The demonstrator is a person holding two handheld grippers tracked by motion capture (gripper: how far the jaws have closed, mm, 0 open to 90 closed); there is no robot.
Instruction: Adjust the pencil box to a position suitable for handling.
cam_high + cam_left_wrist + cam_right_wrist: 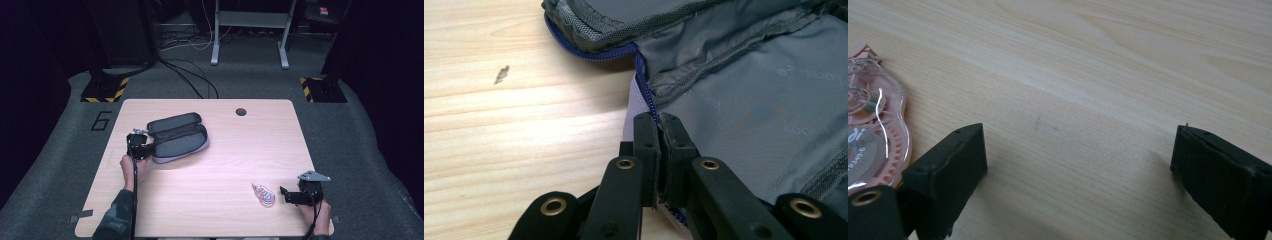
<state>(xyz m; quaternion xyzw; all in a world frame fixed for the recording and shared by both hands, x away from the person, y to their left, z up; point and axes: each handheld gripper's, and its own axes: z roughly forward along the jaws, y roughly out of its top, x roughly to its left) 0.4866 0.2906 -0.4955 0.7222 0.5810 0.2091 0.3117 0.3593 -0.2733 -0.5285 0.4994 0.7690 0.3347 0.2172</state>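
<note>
Your left gripper has its jaws clamped on the zipper edge of the open grey fabric pencil case, lying toward the wooden counter's far-left corner. Your right gripper rests near the right edge, jaws apart, empty, just beside the pink clear-plastic tape dispenser.
</note>
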